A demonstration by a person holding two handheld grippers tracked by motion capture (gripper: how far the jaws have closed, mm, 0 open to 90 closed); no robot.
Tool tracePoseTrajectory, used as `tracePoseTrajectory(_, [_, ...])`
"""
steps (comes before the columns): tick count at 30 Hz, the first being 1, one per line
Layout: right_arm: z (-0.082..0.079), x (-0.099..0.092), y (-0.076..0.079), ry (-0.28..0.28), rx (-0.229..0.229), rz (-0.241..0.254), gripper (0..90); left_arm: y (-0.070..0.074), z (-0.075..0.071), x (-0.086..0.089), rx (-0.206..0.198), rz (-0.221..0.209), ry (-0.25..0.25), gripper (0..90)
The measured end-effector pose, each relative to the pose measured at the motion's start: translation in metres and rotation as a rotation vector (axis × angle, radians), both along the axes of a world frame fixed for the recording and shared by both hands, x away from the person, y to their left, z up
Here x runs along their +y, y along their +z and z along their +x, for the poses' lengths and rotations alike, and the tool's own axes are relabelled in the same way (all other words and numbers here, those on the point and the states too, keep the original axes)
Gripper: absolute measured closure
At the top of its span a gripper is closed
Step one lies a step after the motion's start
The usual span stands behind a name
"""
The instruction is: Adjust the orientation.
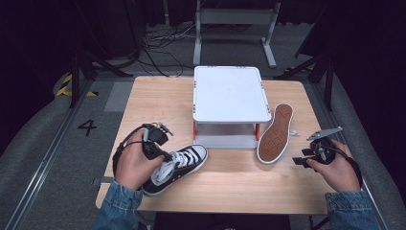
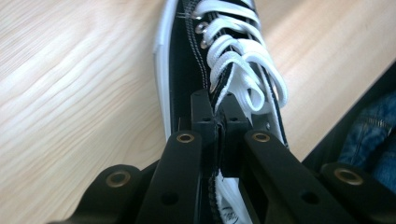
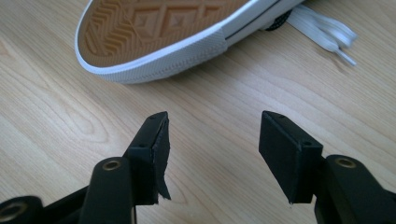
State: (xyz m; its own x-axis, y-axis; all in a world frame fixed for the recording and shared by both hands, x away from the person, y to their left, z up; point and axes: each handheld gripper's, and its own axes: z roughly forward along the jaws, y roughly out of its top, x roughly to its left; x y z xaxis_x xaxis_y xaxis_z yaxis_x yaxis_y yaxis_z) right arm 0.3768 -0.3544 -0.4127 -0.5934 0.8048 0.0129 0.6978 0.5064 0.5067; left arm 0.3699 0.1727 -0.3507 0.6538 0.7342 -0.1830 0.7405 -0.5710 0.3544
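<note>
The left gripper [image 1: 160, 149] pinches the soft canvas collar of the black sneaker [image 1: 179, 165] at lower left (light, floppy, so rim hold suits); the right gripper [image 3: 212, 149] stands spread, empty

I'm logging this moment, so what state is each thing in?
Left tongs: shut on the upright shoe's collar.
Upright shoe: on its sole on the table, laced.
Other shoe: tipped on its side, sole showing, beside the stand.
Right tongs: open, nothing between them.
White stand: upright, nothing on top.
</note>
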Motion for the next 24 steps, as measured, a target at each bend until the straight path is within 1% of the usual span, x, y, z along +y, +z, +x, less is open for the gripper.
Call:
tracePoseTrajectory(2, [0.001, 0.003, 0.0, 0.008, 0.005, -0.003, 44.2, 0.001, 0.002, 0.013, -0.026, -0.044, 0.078, 88.0])
tracePoseTrajectory(3, [0.002, 0.004, -0.001, 0.014, 0.005, -0.005, 44.1, 0.001, 0.003, 0.016, -0.036, -0.051, 0.104, 88.0])
tracePoseTrajectory(5, [0.001, 0.005, -0.001, 0.012, 0.008, -0.003, 44.1, 0.002, 0.004, 0.023, -0.072, -0.069, 0.199, 88.0])
tracePoseTrajectory(6, [0.0, 0.004, -0.001, 0.009, 0.01, -0.003, 44.2, 0.002, 0.005, 0.027, -0.078, -0.076, 0.231, 88.1])
tracePoseTrajectory(7, [0.0, 0.004, -0.001, 0.009, 0.01, -0.003, 44.2, 0.002, 0.005, 0.027, -0.078, -0.076, 0.231, 88.0])
tracePoseTrajectory(8, [-0.001, 0.003, -0.002, 0.006, 0.008, -0.001, 44.2, 0.001, 0.007, 0.03, -0.082, -0.077, 0.265, 88.0])
tracePoseTrajectory(9, [-0.001, 0.001, -0.002, 0.001, 0.009, -0.001, 44.2, -0.002, 0.008, 0.03, -0.081, -0.069, 0.285, 88.0])
tracePoseTrajectory(10, [-0.002, 0.0, -0.002, -0.003, 0.01, -0.002, 44.2, -0.006, 0.01, 0.029, -0.069, -0.071, 0.297, 87.9])
tracePoseTrajectory(11, [-0.002, -0.001, -0.002, -0.006, 0.011, -0.002, 44.2, -0.013, 0.013, 0.025, -0.036, -0.074, 0.292, 87.7])
tracePoseTrajectory(12, [-0.002, -0.001, -0.002, -0.008, 0.01, -0.002, 44.2, -0.017, 0.015, 0.022, -0.019, -0.063, 0.285, 87.2])
tracePoseTrajectory(13, [-0.002, -0.001, -0.002, -0.007, 0.01, -0.002, 44.2, -0.021, 0.015, 0.019, -0.003, -0.072, 0.272, 87.1])
tracePoseTrajectory(14, [-0.002, -0.001, -0.002, -0.006, 0.01, -0.002, 44.2, -0.021, 0.014, 0.016, 0.01, -0.108, 0.248, 86.7])
tracePoseTrajectory(15, [-0.003, 0.0, -0.002, -0.002, 0.009, -0.002, 44.2, -0.021, 0.013, 0.012, 0.021, -0.133, 0.233, 84.6])
tracePoseTrajectory(16, [-0.003, 0.0, -0.002, -0.002, 0.009, -0.002, 44.2, -0.021, 0.013, 0.012, 0.021, -0.133, 0.233, 82.8])
tracePoseTrajectory(17, [-0.003, 0.0, -0.002, -0.002, 0.009, -0.002, 44.2, -0.022, 0.012, 0.006, 0.042, -0.114, 0.204, 82.8])
tracePoseTrajectory(18, [-0.003, 0.0, -0.002, -0.003, 0.01, -0.003, 44.2, -0.024, 0.012, 0.001, 0.069, -0.105, 0.175, 82.1])
tracePoseTrajectory(19, [-0.003, 0.0, -0.002, -0.002, 0.009, -0.003, 44.2, -0.029, 0.012, -0.004, 0.103, -0.102, 0.13, 81.7])
tracePoseTrajectory(20, [-0.003, 0.001, -0.002, -0.001, 0.007, -0.002, 44.2, -0.031, 0.013, -0.005, 0.109, -0.108, 0.135, 82.1])
tracePoseTrajectory(21, [-0.003, 0.001, -0.002, 0.002, 0.006, -0.002, 44.2, -0.031, 0.014, -0.003, 0.116, -0.099, 0.131, 82.3])
tracePoseTrajectory(22, [-0.003, 0.001, -0.001, 0.002, 0.006, 0.0, 44.2, -0.031, 0.013, -0.002, 0.119, -0.085, 0.13, 81.5])
tracePoseTrajectory(23, [-0.003, 0.001, -0.001, 0.003, 0.005, 0.0, 44.2, -0.03, 0.013, 0.0, 0.114, -0.053, 0.122, 80.3])
tracePoseTrajectory(24, [-0.003, 0.001, -0.001, 0.004, 0.004, 0.001, 44.2, -0.029, 0.013, 0.004, 0.102, -0.033, 0.114, 76.0])
